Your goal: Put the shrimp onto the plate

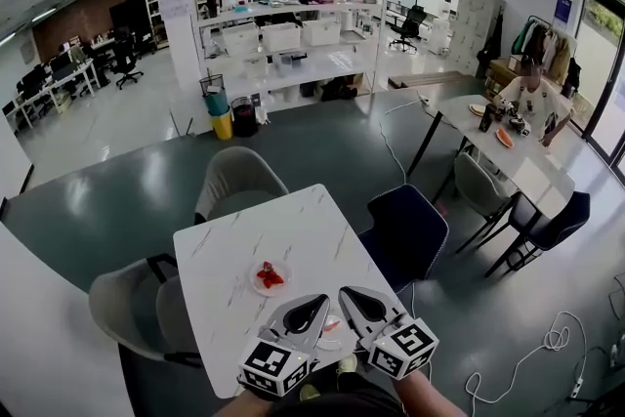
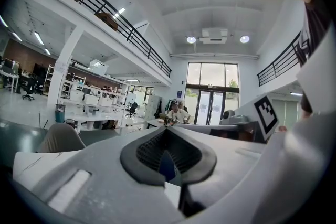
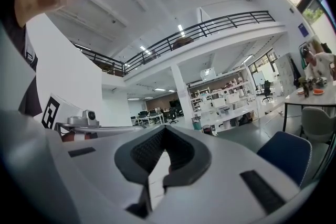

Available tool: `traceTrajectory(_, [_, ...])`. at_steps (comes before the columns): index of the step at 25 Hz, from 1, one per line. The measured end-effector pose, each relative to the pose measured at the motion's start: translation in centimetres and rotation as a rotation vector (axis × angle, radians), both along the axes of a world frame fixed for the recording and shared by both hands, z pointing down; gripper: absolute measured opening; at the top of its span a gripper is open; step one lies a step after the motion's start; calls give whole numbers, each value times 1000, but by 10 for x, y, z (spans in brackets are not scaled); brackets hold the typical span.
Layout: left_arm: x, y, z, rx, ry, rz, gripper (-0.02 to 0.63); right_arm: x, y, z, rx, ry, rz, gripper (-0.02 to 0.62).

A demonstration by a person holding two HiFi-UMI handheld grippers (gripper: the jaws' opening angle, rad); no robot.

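Red shrimp (image 1: 270,275), seen from the head view, on a small white plate (image 1: 258,285) near the middle of the white marble-patterned table (image 1: 293,225). The plate lies at about 10 o'clock from the left gripper (image 1: 312,308) and between 9 and 10 o'clock from the right gripper (image 1: 357,301), so the left one is nearer. Both grippers hover at the table's near edge, side by side, clear of the plate. Left gripper view (image 2: 167,134) and right gripper view (image 3: 165,132): jaws closed tip to tip, nothing between them. The shrimp's long axis is too small to read. A small pinkish thing (image 1: 332,323) between the grippers cannot be identified. Judged from this, the shrimp already rests on the plate
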State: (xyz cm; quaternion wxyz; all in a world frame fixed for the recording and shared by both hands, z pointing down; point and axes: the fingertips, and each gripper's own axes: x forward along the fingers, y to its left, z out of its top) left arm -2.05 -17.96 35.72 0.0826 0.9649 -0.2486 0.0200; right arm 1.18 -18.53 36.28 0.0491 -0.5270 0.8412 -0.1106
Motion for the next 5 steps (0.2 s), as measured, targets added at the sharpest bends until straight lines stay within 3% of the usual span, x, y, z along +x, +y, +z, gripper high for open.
traceTrajectory(5, [0, 1, -9, 17, 14, 3, 9, 0, 0, -8, 13, 10, 4, -2])
